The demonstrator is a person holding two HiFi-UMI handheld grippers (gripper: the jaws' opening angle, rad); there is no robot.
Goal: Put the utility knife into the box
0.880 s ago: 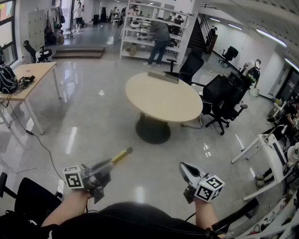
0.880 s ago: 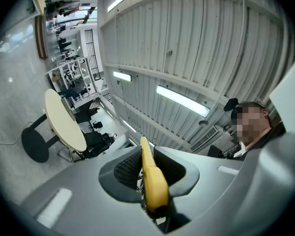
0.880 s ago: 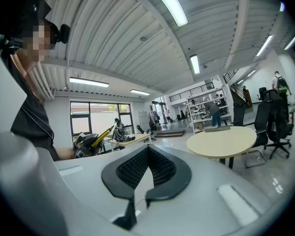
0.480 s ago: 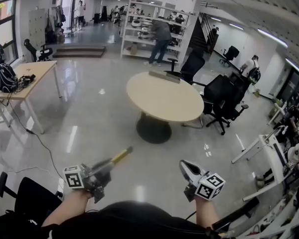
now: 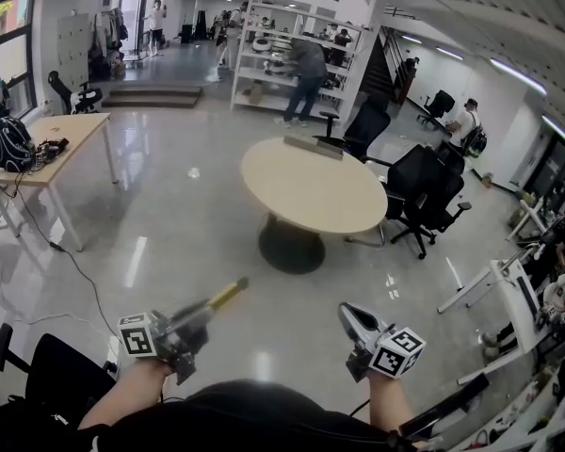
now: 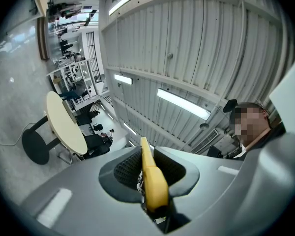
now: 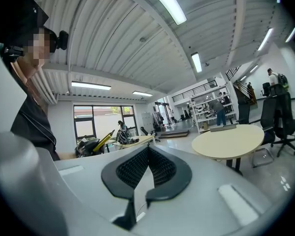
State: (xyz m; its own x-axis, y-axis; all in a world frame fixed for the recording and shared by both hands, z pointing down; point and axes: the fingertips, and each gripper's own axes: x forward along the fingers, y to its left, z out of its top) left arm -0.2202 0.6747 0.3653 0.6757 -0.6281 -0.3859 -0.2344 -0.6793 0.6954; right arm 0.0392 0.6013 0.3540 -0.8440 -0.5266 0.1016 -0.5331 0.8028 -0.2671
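While the person stands on the glossy floor well apart from the round table (image 5: 311, 196), the left gripper (image 5: 200, 311) is clamped on the yellow utility knife (image 5: 224, 297). Its jaws are partly closed on the handle, and the knife's far end juts past the fingertips, tilted upward. The right gripper (image 5: 350, 316) has its jaws together on nothing. A flat grey thing (image 5: 311, 147) at the table's far edge may be the box, though that cannot be confirmed. With so much length sticking out, the knife could pivot or slip between the pads on the way over. Its leading end could also catch the office chairs (image 5: 424, 191) beside the table. No brand or writing is legible; only the square black-and-white markers on the gripper cubes (image 5: 138, 335) show.
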